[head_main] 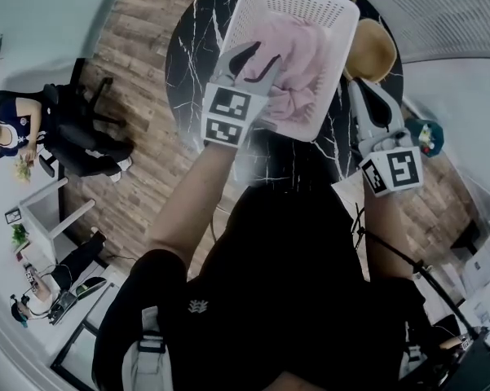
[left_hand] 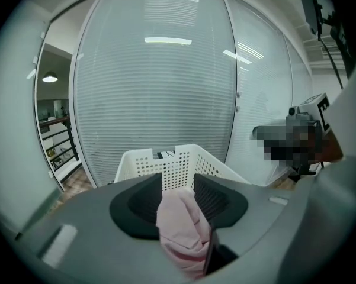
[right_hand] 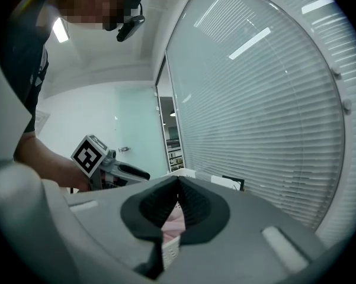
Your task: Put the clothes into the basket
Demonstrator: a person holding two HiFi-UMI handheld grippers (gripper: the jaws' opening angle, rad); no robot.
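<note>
Looking down from your head, you have the white perforated plastic basket (head_main: 257, 6) standing on the round black marble-veined table (head_main: 192, 55) at the top centre of the frame. The soft pale pink garment (head_main: 297, 63) lies crumpled inside it, filling most of the basket floor in loose, rounded folds; its fabric looks thick and matte, with no print that you can make out.

Your left gripper (head_main: 265, 55) hangs over the basket's lower left part, just above the cloth. In the left gripper view its jaws (left_hand: 179, 179) stand apart. A bunched fold of the pink garment (left_hand: 180, 229) lies between them low in the frame, leaning toward the jaw on the right, with a darker pink band across its lower edge. Above the fold the basket's holed wall (left_hand: 148, 161) shows through the gap.

Your right gripper (head_main: 357, 86) sits against the basket's right side. In the right gripper view its jaw tips (right_hand: 178, 181) meet. Below them a sliver of pink cloth (right_hand: 175, 220) and a strip of white basket (right_hand: 170, 250) show. Whether the tips pinch the rim, you cannot tell.
</note>
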